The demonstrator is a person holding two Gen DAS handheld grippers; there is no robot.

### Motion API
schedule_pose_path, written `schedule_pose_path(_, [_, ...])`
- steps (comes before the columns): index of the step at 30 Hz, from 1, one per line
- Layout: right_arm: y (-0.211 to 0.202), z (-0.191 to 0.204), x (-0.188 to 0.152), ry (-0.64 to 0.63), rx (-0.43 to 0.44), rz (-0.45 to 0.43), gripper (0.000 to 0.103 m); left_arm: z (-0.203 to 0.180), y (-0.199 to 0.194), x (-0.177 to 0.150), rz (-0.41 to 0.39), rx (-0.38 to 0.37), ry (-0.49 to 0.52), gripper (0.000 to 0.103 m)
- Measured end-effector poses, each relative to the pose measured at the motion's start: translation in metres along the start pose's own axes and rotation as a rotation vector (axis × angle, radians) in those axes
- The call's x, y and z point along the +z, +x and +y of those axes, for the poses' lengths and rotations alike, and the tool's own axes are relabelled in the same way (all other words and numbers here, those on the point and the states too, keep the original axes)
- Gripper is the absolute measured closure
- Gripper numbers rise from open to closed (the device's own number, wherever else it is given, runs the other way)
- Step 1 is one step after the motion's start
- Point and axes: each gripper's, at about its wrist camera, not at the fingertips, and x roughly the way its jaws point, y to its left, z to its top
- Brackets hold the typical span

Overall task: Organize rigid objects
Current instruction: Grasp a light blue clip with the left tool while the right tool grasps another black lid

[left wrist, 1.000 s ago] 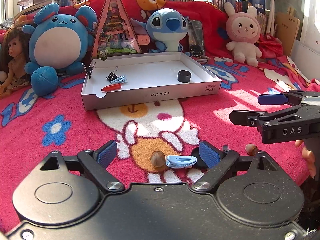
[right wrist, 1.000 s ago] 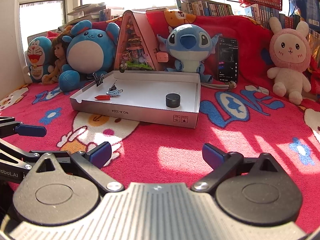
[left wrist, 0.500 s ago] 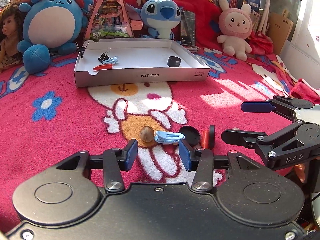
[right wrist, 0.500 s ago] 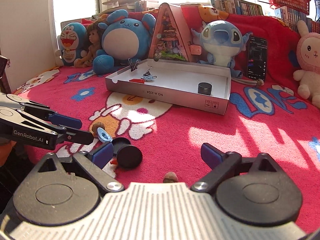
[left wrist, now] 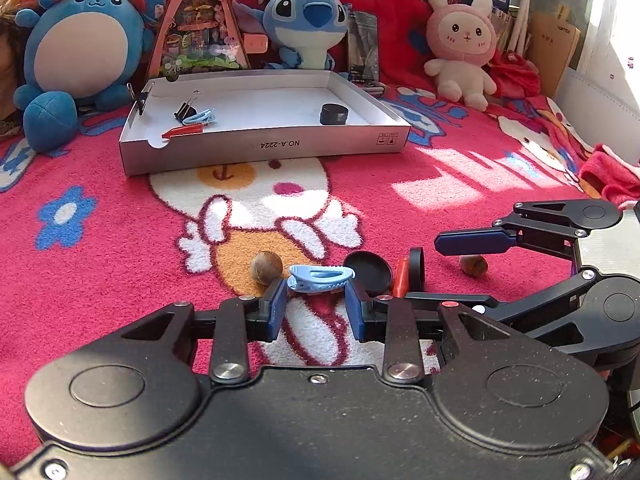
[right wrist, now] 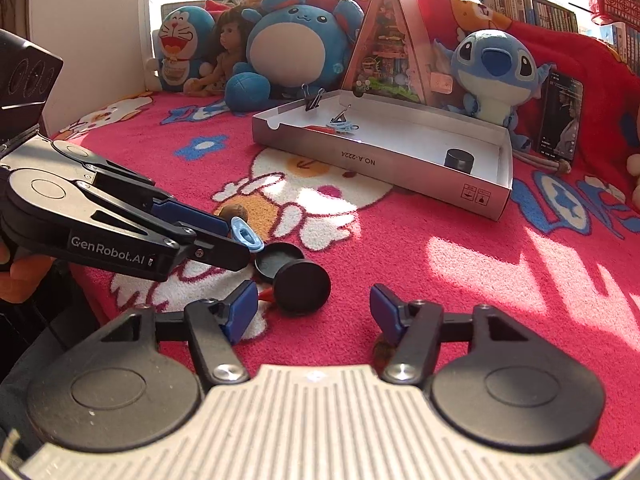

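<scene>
My left gripper (left wrist: 316,300) is shut on a light blue clip (left wrist: 320,277), which also shows in the right wrist view (right wrist: 246,237). Beside it on the blanket lie a brown nut (left wrist: 266,266), a flat black lid (left wrist: 367,267), an upright black disc (right wrist: 302,287) and a red piece (left wrist: 400,280). My right gripper (right wrist: 310,312) is open, low over the blanket, with the black disc just ahead of its left finger. A second nut (left wrist: 473,266) lies by its fingers. The white cardboard tray (left wrist: 264,146) stands farther back.
The tray holds a black binder clip (left wrist: 186,110), a blue clip (left wrist: 199,117), a red piece (left wrist: 182,131) and a black cylinder (left wrist: 334,114). Plush toys (left wrist: 80,48), a triangular box (left wrist: 198,28) and a phone (right wrist: 560,120) line the back.
My left gripper has moved forward and closed its fingers onto the light blue clip. My right gripper has swung down and left toward the pile of small objects.
</scene>
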Motion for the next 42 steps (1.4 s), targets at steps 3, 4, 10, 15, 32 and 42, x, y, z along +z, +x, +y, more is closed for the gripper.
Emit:
schedule_pose_path(3, [0.003,-0.002,0.001,0.017,0.011,0.008,0.047,0.0,0.003,0.002,-0.011,0.002,0.001,0.071])
schedule_pose_path(4, [0.004,-0.003,0.001,0.023,0.014,0.009,0.05,-0.001,0.004,0.002,-0.013,0.004,0.004,0.071])
schedule_pose_path(10, [0.006,-0.004,0.0,0.034,0.017,0.01,0.057,-0.002,0.009,0.004,-0.019,0.009,0.011,0.07])
schedule_pose_path(15, [0.006,-0.006,0.001,0.031,-0.003,0.011,0.057,-0.002,0.008,0.004,-0.02,0.013,0.012,0.07])
schedule_pose_path(32, [0.003,-0.017,-0.002,0.065,-0.065,0.019,0.044,0.007,-0.001,0.0,-0.021,0.032,0.014,0.054])
schedule_pose_path(42, [0.003,-0.018,-0.004,0.064,-0.08,0.022,0.043,-0.005,0.012,0.0,-0.038,0.037,0.033,0.063])
